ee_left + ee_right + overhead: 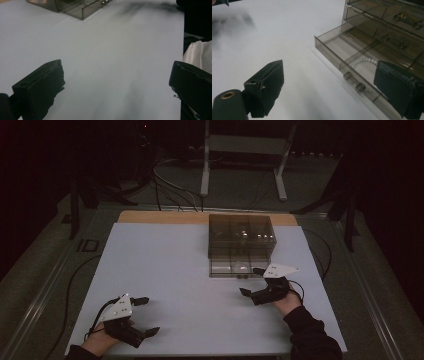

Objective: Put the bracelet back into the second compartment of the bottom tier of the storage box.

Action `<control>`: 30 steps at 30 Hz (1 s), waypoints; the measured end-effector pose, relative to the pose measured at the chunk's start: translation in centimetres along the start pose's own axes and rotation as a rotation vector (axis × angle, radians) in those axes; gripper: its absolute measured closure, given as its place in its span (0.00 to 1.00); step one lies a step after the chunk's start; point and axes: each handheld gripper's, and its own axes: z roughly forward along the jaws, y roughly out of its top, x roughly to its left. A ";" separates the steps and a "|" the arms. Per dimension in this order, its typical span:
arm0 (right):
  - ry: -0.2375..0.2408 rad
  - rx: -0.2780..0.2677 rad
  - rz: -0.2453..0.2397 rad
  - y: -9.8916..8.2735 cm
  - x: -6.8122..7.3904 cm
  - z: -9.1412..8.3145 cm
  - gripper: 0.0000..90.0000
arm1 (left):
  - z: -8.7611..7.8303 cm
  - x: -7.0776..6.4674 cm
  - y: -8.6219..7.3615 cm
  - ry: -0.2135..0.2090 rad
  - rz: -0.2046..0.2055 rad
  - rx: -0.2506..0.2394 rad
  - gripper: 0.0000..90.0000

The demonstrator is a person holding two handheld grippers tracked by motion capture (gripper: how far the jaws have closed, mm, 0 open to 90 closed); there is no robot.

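Two grippers low over one white counter (165, 270), both with jaws spread apart and holding nothing. Left gripper (142, 316) well apart from one smoky clear drawer box (241, 236). Right gripper (251, 281) just beside its single pulled-out bottom drawer (352, 60); one string of white beads (362, 61) inside, two small knobs (354, 82) on its front.

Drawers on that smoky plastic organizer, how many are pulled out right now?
1: the bottom drawer is slid out toward the right tool, a bead bracelet inside. The drawers above look shut; any at the back may be hidden.
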 end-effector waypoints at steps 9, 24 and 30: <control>-0.008 0.003 0.010 -1.6 0.8 -1.3 0.10 | 0.0 0.0 0.0 0.000 0.000 -0.003 0.00; -0.026 0.048 0.000 -3.8 1.7 -2.5 0.10 | -0.1 0.0 0.0 -0.001 -0.003 -0.006 0.00; -0.049 0.041 0.022 -5.0 1.6 -3.8 0.10 | -0.1 0.0 0.0 -0.003 -0.003 -0.005 0.00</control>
